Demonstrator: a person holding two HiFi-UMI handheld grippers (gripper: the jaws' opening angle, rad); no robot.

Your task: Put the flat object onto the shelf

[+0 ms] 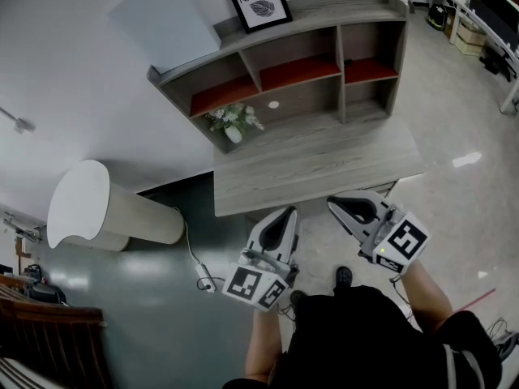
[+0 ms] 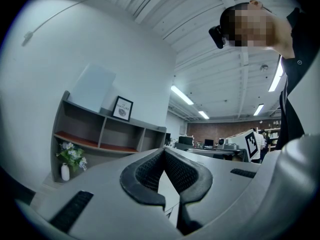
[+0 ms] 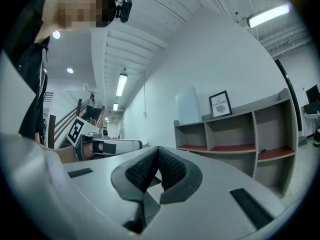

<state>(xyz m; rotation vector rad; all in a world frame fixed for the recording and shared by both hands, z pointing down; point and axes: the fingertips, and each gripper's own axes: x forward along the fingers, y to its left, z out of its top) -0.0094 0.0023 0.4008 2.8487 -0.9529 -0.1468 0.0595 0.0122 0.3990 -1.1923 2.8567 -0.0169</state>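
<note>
A pale blue flat panel [image 1: 166, 19] leans on the wall atop the grey shelf unit [image 1: 324, 23], next to a black-framed picture [image 1: 258, 1]. Both show in the left gripper view as panel [image 2: 92, 89] and picture [image 2: 122, 108], and in the right gripper view as panel [image 3: 188, 105] and picture [image 3: 220, 104]. My left gripper [image 1: 280, 217] and right gripper [image 1: 340, 205] hover side by side short of the desk's near edge, level and aimed at the shelf. Each is shut with nothing between its jaws, as seen on the left gripper [image 2: 163, 151] and right gripper [image 3: 158, 149].
The shelf unit stands on a grey wooden desk [image 1: 324, 164]. A white vase of flowers [image 1: 233, 121] sits in the lower left bay, a small white disc [image 1: 273, 104] beside it. A large white lampshade [image 1: 105, 209] stands at left; a cable and plug [image 1: 203, 278] lie on the floor.
</note>
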